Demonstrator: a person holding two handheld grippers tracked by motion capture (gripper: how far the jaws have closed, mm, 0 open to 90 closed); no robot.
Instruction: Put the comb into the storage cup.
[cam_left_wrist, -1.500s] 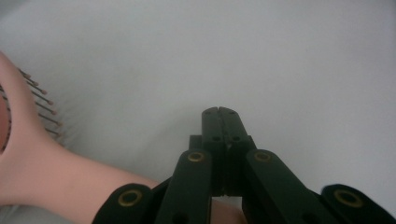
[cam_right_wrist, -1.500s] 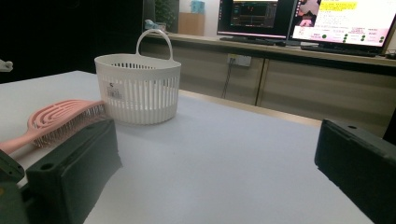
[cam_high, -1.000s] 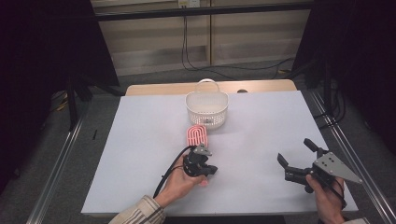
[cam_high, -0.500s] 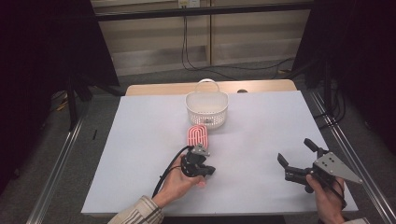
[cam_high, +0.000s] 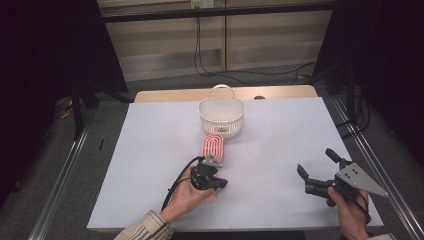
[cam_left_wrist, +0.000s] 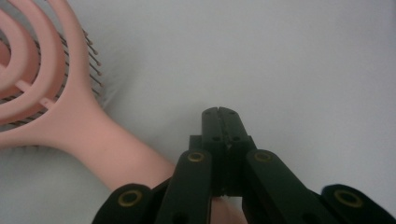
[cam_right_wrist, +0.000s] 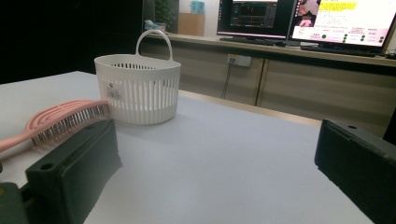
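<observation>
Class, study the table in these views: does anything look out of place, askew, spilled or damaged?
Nothing is spilled or broken. The pink hairbrush lies bristles-down on the white table, outside the white basket, its head just in front of it. The left gripper is shut empty beside the handle; the right gripper is open, holding nothing.

I can make out no change from a second ago. My left gripper (cam_high: 222, 183), low in the middle of the frame, my right gripper (cam_high: 315, 162) at lower right and the pink brush (cam_high: 213, 146) at centre all sit as before.
</observation>
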